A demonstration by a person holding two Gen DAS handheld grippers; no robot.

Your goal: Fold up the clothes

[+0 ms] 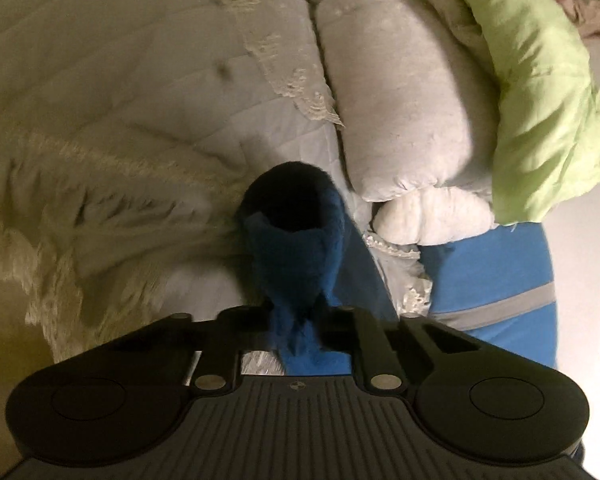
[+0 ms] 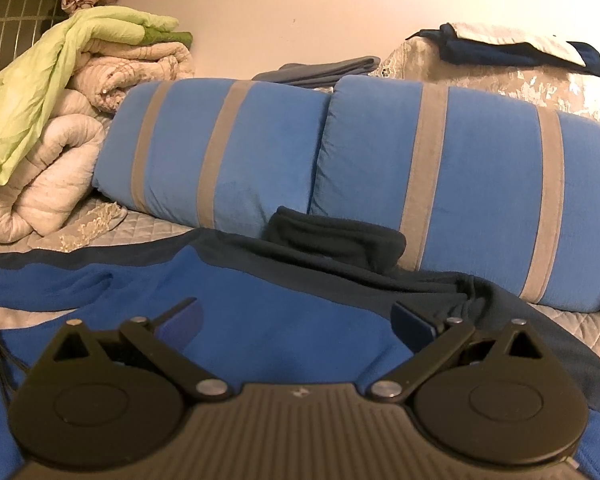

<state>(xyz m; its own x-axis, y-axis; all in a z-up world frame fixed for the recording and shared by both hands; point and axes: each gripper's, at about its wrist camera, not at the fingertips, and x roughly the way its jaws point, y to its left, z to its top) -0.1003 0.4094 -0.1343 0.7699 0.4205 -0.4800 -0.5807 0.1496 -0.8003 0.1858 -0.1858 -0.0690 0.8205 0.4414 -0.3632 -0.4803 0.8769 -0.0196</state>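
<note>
One blue fleece garment (image 2: 260, 320) lies spread on the bed before two striped blue cushions (image 2: 440, 184). Its sleeve cuff (image 1: 296, 240) is pinched in the closed left gripper (image 1: 294, 320). Right gripper (image 2: 296, 320) hovers over it, jaws apart, empty.

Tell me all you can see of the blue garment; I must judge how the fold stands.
The blue garment looks like soft fleece, bright blue with darker navy parts and a dark collar or cuff. It lies spread and rumpled on the quilted bed cover, against the striped cushions. The left gripper is shut on a bunched sleeve-like end; the right gripper hovers open above it.
</note>
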